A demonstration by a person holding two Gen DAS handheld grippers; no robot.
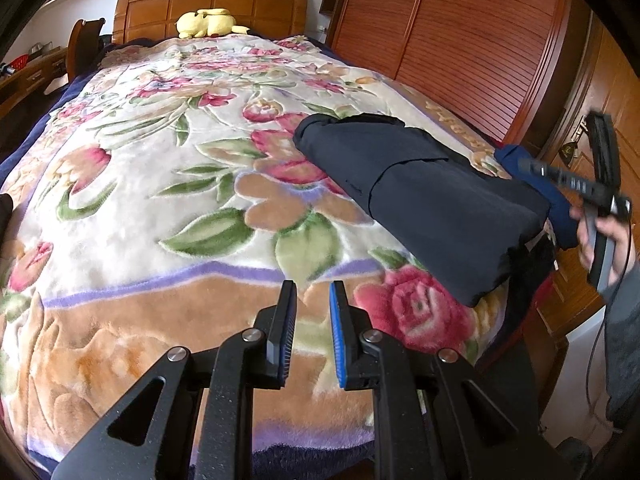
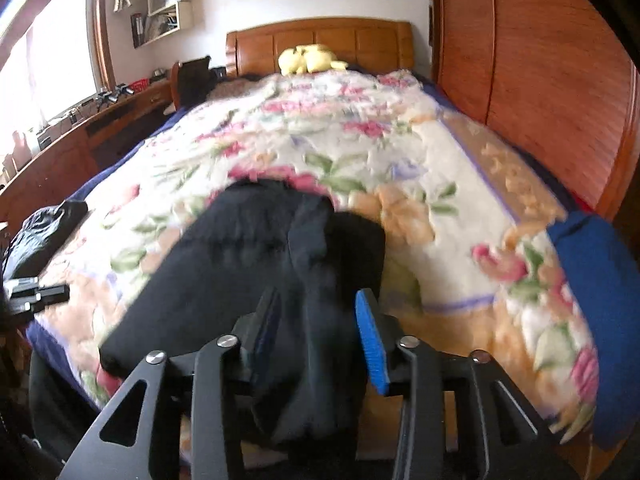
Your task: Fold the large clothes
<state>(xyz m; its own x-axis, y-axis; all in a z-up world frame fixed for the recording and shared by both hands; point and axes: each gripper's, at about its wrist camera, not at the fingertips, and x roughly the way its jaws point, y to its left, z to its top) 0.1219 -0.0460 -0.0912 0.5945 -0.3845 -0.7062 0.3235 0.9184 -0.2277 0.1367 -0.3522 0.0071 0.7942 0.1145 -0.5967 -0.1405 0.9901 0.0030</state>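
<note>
A dark navy garment (image 1: 420,200), folded into a long bundle, lies on the floral blanket (image 1: 160,160) near the bed's right front corner. My left gripper (image 1: 314,286) hovers over the blanket's front border, left of the garment; its jaws stand a little apart with nothing between them. In the right wrist view, which is blurred, the garment (image 2: 260,248) runs from mid-bed down to the right gripper (image 2: 320,294). The right jaws stand apart with a fold of the dark cloth lying between them, and the blue pad (image 2: 372,344) sits clear of the cloth. A hand (image 1: 608,236) holds that tool at the bed's right edge.
A yellow plush toy (image 1: 208,22) lies by the wooden headboard (image 2: 320,40). A slatted wooden wardrobe (image 1: 460,40) runs close along the bed's right side. A blue cloth (image 2: 592,300) hangs over the right bed edge. A black item (image 2: 44,232) rests at the left edge beside a desk (image 2: 60,148).
</note>
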